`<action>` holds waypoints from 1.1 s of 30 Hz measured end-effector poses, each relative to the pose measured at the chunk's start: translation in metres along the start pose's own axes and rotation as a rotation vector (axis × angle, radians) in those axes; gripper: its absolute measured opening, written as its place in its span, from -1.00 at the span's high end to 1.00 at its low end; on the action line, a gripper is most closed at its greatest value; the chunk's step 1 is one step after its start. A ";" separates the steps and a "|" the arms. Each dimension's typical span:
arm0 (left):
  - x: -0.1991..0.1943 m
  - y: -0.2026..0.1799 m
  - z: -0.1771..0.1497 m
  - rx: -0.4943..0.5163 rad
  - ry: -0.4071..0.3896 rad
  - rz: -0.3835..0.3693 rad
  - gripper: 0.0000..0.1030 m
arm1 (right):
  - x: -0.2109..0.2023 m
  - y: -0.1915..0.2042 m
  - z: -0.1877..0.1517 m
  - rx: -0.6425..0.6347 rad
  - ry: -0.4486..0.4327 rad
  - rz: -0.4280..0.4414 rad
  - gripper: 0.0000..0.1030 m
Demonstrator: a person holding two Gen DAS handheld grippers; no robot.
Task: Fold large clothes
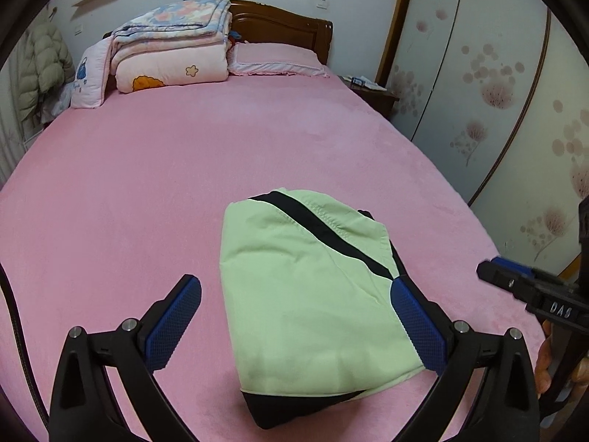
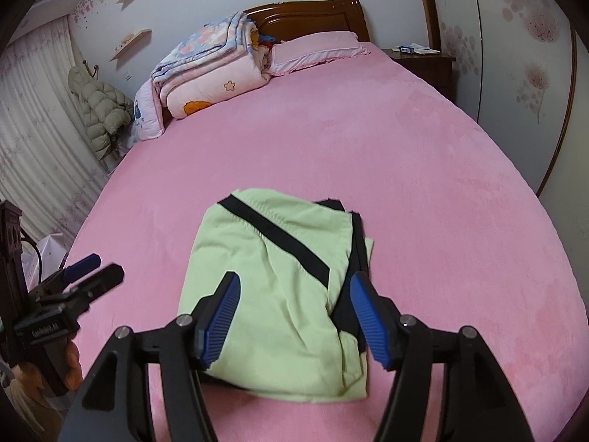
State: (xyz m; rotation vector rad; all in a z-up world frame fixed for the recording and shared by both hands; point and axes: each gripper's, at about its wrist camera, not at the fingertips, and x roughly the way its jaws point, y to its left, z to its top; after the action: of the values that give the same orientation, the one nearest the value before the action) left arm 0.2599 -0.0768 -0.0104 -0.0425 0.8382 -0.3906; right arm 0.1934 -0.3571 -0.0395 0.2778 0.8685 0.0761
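Note:
A folded light-green garment (image 1: 294, 250) with a black stripe and black lining lies flat on the pink bed (image 1: 147, 184), near its front edge. My left gripper (image 1: 294, 283) hovers above the garment with its jaws wide open and nothing between the blue pads. In the right wrist view the same garment (image 2: 279, 313) lies below my right gripper (image 2: 294, 280), which is open and holds nothing. The right gripper (image 1: 493, 269) also shows at the right edge of the left wrist view. The left gripper (image 2: 99, 267) shows at the left edge of the right wrist view.
Folded quilts (image 1: 169, 48) and a pink pillow (image 1: 276, 59) sit at the wooden headboard (image 1: 294, 25). A dark nightstand (image 2: 423, 59) and flowered wardrobe doors (image 1: 497, 92) stand to the right. A puffer jacket (image 2: 99, 110) and a curtain (image 2: 33, 129) hang on the left.

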 end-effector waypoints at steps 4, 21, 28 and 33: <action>0.003 -0.001 -0.011 -0.003 -0.022 0.001 -0.98 | 0.000 -0.006 -0.015 -0.016 0.003 -0.016 -0.22; 0.066 0.017 -0.056 -0.015 0.155 0.023 -0.98 | 0.039 -0.030 -0.046 0.009 0.006 -0.009 -0.80; 0.100 0.036 -0.066 -0.078 0.237 0.004 -0.98 | 0.070 -0.035 -0.047 0.008 0.072 -0.038 -0.80; 0.125 0.054 -0.074 -0.158 0.292 -0.024 -0.98 | 0.091 -0.037 -0.049 -0.022 0.136 -0.072 -0.80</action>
State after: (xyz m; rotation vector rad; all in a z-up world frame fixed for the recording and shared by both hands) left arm 0.2981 -0.0621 -0.1598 -0.1454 1.1567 -0.3571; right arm 0.2132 -0.3658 -0.1472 0.2219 1.0117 0.0379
